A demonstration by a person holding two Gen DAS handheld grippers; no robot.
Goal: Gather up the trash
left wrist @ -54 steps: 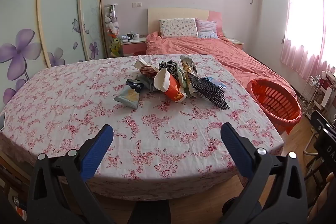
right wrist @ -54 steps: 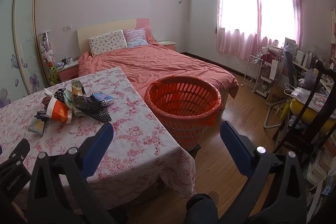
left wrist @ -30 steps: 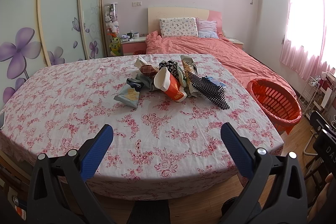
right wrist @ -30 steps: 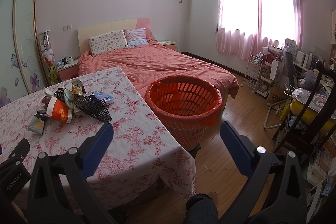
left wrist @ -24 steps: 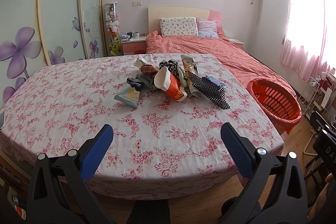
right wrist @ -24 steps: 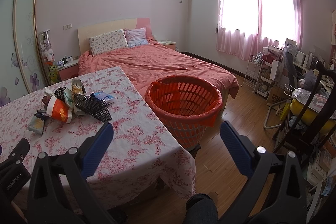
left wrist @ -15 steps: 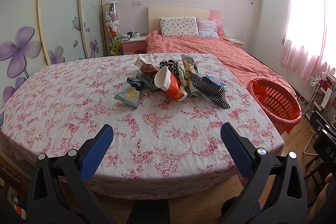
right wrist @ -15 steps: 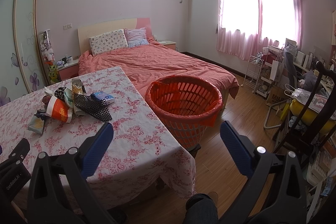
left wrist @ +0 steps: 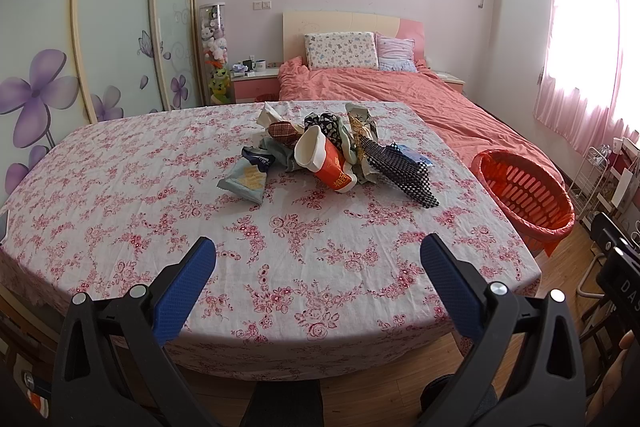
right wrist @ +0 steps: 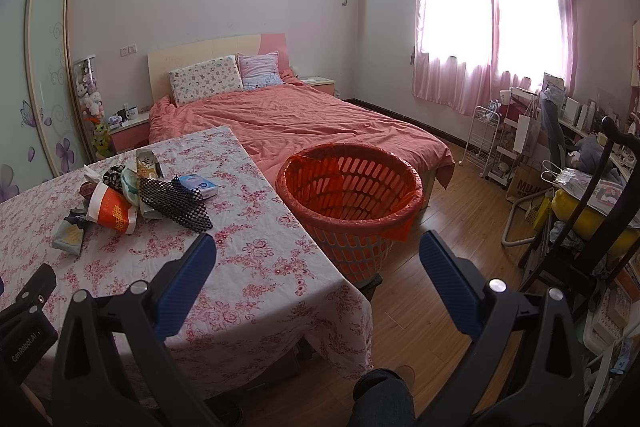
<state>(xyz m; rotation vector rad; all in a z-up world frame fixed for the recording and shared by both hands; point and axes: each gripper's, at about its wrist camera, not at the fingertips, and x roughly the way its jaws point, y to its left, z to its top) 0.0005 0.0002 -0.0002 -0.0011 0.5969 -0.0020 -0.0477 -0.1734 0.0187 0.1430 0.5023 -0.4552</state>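
Note:
A pile of trash lies on the floral-clothed table (left wrist: 160, 195): an orange paper cup (left wrist: 326, 163) on its side, a snack packet (left wrist: 244, 181), a black mesh sheet (left wrist: 404, 175), a blue tissue pack (right wrist: 198, 185) and crumpled wrappers. An orange laundry basket (right wrist: 352, 203) with a red liner stands on the floor right of the table, also in the left wrist view (left wrist: 524, 195). My left gripper (left wrist: 318, 271) is open and empty over the table's near edge. My right gripper (right wrist: 316, 267) is open and empty, between table corner and basket.
A bed (right wrist: 304, 123) with a salmon cover stands behind the table. A white wire cart (right wrist: 490, 143), a cluttered desk and a dark chair (right wrist: 592, 227) line the right wall. Sliding wardrobe doors (left wrist: 52, 39) are on the left. A person's knee (right wrist: 384, 399) shows below.
Almost nothing has changed; both views have shifted only very slightly. Both grippers stay open and empty.

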